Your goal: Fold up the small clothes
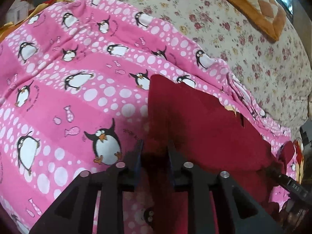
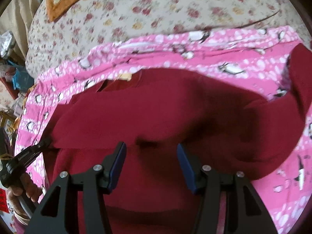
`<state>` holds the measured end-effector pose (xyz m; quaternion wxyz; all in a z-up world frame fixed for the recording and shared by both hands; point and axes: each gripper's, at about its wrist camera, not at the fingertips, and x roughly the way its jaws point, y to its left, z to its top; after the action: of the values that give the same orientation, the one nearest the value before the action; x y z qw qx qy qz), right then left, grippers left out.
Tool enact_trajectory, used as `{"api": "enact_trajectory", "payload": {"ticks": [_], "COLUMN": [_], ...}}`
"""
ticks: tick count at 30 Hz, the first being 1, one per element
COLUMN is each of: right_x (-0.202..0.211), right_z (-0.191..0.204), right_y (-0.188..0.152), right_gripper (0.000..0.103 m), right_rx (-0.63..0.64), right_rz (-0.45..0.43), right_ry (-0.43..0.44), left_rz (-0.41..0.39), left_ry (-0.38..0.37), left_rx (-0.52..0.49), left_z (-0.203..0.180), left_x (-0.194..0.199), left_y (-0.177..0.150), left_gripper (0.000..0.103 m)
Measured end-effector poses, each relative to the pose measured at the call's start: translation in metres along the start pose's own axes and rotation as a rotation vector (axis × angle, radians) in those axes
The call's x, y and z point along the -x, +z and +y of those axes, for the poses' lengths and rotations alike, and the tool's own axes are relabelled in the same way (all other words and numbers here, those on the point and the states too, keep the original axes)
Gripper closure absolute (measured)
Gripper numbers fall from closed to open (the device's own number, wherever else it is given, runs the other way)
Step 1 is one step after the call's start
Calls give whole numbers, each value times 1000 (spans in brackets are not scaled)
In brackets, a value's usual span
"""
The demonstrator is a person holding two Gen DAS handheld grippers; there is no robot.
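My left gripper (image 1: 155, 152) seems clamped on an edge of the soft, limp dark-red fleece garment (image 2: 165, 113) lying on the pink penguin-print sheet (image 1: 68, 97), while my right gripper (image 2: 151, 156) hovers wide open above its floppy fold.

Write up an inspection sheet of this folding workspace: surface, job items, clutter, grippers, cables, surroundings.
Surface: floral bedsheet with a pink penguin-print cloth spread on it.
Job's things: dark red garment lying on the penguin cloth, partly folded over itself.
Clutter: orange-bordered quilted pad at the far edge of the bed.
Grippers: left gripper has its fingers close together around a fold of the red garment at its left edge; right gripper open above the garment, holding nothing.
Cables: nothing seen.
Surroundings: assorted household items piled beside the bed, too blurred to identify.
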<state>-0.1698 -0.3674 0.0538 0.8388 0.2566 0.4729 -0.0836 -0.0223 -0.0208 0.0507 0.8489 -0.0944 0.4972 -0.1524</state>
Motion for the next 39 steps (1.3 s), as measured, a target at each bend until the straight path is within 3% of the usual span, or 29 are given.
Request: {"api": "enact_trajectory", "payload": {"ticks": [5,9,11,14,17,22,24,27,32,36,37,39], "right_x": [14,1,-9,-32,-41,-23,-12,-9,5,51,63,79], "right_z": [-24,-21,-16,-16,-24,-21,-26,-29,-35,-65,-78,-101], "right_y": [14,22,25,28,31,28,26,16,15,27,33,45], "right_gripper": [43,44,52,73,78,78,73,51,49,48,42,38], "right_rx": [-53,11,48,83,74,74,46,48,48,-24,-51,-97], "right_rz": [-53,-53,-41,-23,-45,-56,-55,-18,-12,-125,-153,-199], "right_ry": [-68,-119,-133,-220,-237,-249,-212,-183,-135,-104,-123,-208], "left_rz": [-53,-35,-16,3,6,-9,-28,-54,-53,-93,-94,-84], "left_ry": [-8,4,57,109,113,82,68,36,-57,-64,-62,-66], "left_rx": [10,-30,-57,-85,-87,-52,-53,-74,-131,-195,-200,-194], "left_z": [2,-9,-14,-17,-17,-14,-17,-26,-46,-60,-62,-62], "left_x": [15,7,-2,-12,-14,-8,0,10,19,27,27,23], "left_y": [4,3,0,-3,-4,-1,0,-1,-11,-16,-16,-15], "left_gripper": [90,89,89,89,89,89,89,85,81,78,78,78]}}
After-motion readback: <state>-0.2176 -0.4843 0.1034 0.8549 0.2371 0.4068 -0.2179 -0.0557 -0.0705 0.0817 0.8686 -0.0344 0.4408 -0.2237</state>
